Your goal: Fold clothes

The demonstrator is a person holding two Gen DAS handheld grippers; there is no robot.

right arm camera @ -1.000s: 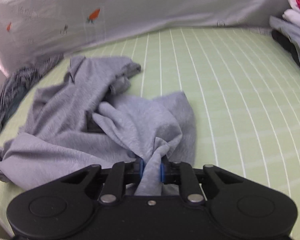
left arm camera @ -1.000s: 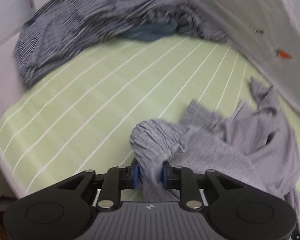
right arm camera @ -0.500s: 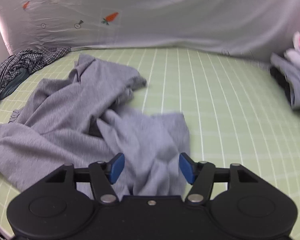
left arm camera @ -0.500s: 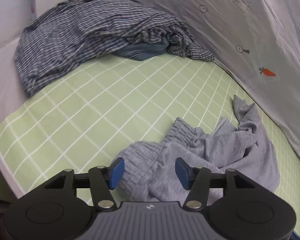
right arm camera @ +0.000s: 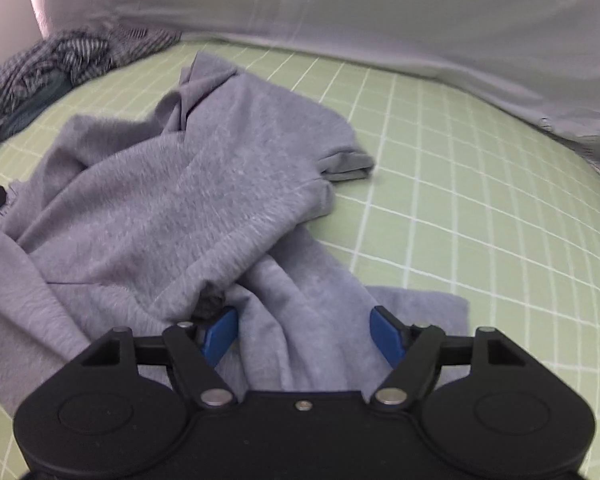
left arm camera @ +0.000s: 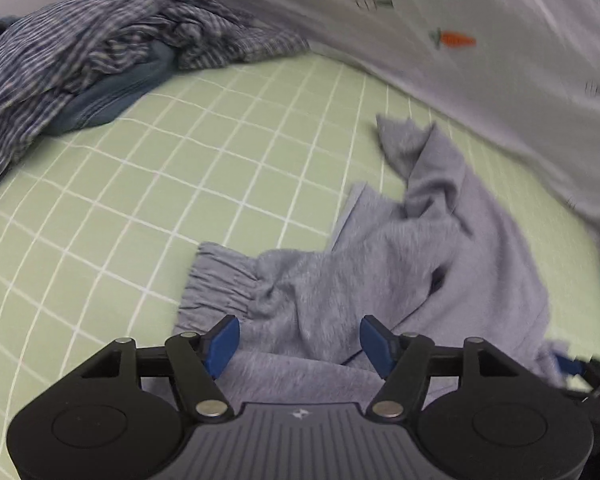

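Observation:
A crumpled grey garment [left arm camera: 400, 264] lies on the green checked sheet [left arm camera: 180, 184]; its gathered elastic edge [left arm camera: 220, 284] is at the left. My left gripper [left arm camera: 300, 340] is open just over that edge, holding nothing. In the right wrist view the same grey garment [right arm camera: 188, 200] lies bunched, with a sleeve [right arm camera: 346, 166] pointing right. My right gripper [right arm camera: 304, 334] is open over a fold of it, holding nothing. The right gripper's blue tip [left arm camera: 568, 364] shows at the left wrist view's right edge.
A heap of blue striped and dark blue clothes [left arm camera: 80, 64] lies at the far left of the bed, also in the right wrist view [right arm camera: 52, 64]. A white carrot-print cloth wall [left arm camera: 480, 40] runs along the far side [right arm camera: 380, 20].
One second ago both grippers were shut on the grey garment. Both let it go and opened, and it dropped onto the sheet. Both grippers have since shifted over it.

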